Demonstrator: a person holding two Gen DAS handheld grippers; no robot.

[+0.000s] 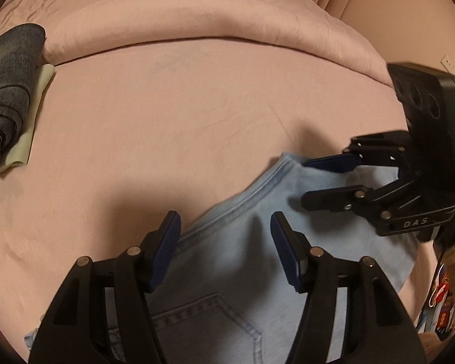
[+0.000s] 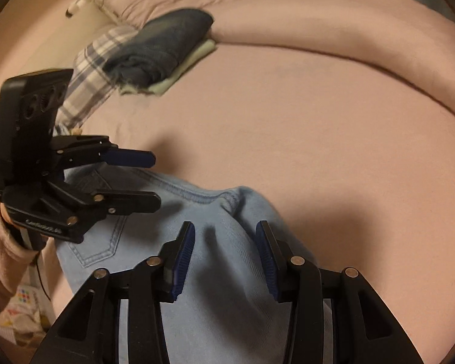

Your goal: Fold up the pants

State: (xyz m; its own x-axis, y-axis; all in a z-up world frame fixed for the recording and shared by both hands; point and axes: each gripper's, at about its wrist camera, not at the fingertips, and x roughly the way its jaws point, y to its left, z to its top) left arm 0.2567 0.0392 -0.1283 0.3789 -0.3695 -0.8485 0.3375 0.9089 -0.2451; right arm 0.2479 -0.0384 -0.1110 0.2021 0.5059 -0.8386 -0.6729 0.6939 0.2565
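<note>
Black fingers of the left gripper [image 1: 226,227] stand spread above the light blue jeans [image 1: 227,261], nothing pinched, and the right gripper [image 2: 224,242] hangs likewise parted over a raised fold of denim. Both hover near the seamed edge on the pink bedsheet [image 1: 166,115], probably to smooth or regrasp; other folded clothes [image 2: 163,51] are stacked well apart.

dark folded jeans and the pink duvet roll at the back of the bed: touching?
Touching. In the right wrist view the dark folded jeans butt against the edge of the pink duvet roll, with no sheet showing between them.
</note>
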